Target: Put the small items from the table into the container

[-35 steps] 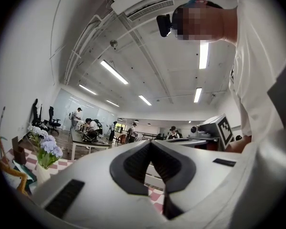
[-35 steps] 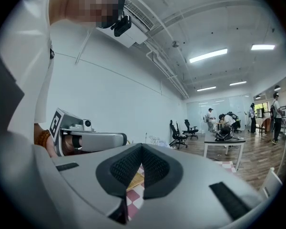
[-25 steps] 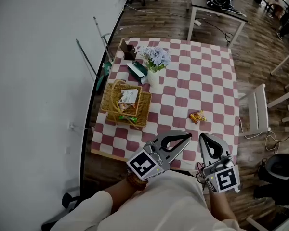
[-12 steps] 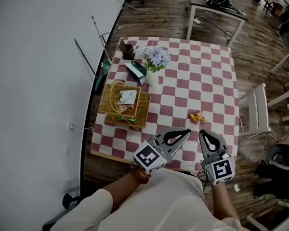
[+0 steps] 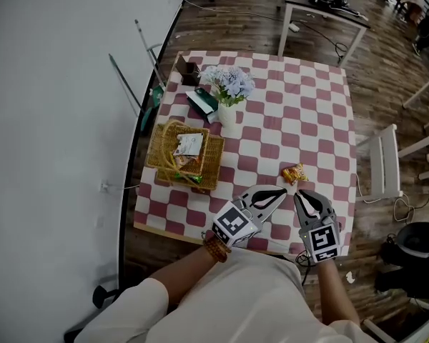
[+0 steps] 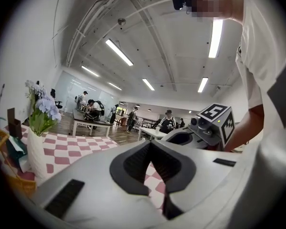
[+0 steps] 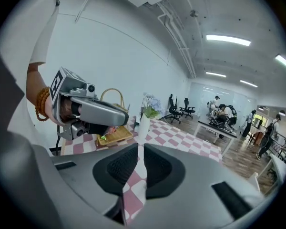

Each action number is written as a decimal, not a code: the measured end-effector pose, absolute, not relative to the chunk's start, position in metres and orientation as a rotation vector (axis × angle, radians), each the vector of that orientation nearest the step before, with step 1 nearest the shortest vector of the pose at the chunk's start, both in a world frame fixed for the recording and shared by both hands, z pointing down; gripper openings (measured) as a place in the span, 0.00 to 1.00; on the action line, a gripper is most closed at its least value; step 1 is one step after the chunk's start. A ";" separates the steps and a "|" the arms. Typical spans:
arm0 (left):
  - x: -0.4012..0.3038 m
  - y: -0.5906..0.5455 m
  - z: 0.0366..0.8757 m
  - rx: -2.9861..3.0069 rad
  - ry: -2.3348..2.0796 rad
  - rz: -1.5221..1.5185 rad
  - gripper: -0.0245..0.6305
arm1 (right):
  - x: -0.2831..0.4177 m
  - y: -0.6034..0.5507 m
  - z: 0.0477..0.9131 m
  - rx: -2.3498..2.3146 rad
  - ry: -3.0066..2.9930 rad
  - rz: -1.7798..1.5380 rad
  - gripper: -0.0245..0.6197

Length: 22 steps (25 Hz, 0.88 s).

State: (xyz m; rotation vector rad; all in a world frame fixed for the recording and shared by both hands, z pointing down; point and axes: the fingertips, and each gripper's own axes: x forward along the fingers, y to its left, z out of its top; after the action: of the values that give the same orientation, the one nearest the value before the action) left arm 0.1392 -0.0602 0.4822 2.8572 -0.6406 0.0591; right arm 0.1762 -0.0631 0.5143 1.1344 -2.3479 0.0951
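Jaws of the empty right gripper [image 7: 139,148] are being opened slightly near the crinkly orange packet [image 5: 294,174]; the empty left gripper [image 6: 150,143] is pinched closed.

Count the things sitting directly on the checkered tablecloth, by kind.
Wicker basket: 1
Vase of flowers: 1
Snack packet: 1
Green box: 1
Brown box: 1
Total: 5

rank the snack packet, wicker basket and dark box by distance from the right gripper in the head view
1. snack packet, just ahead of the right gripper (jaws opening, nothing between them)
2. wicker basket, left side
3. dark box, far left corner
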 end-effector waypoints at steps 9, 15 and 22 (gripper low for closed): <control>0.150 -0.077 0.529 2.802 -0.631 0.102 0.07 | 0.192 -0.082 0.582 0.968 -2.171 0.006 0.18; 0.159 -0.086 0.566 2.781 -0.623 0.174 0.07 | 0.197 -0.086 0.635 0.830 -2.059 -0.027 0.24; 0.168 -0.096 0.608 2.738 -0.607 0.251 0.07 | 0.197 -0.096 0.684 0.701 -1.926 -0.133 0.24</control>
State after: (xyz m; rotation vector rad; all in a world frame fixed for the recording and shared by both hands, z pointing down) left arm 0.1676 -0.0959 0.6082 2.7380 -0.6068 0.2511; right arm 0.1965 -0.0961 0.6837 0.7015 -1.9258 -0.1333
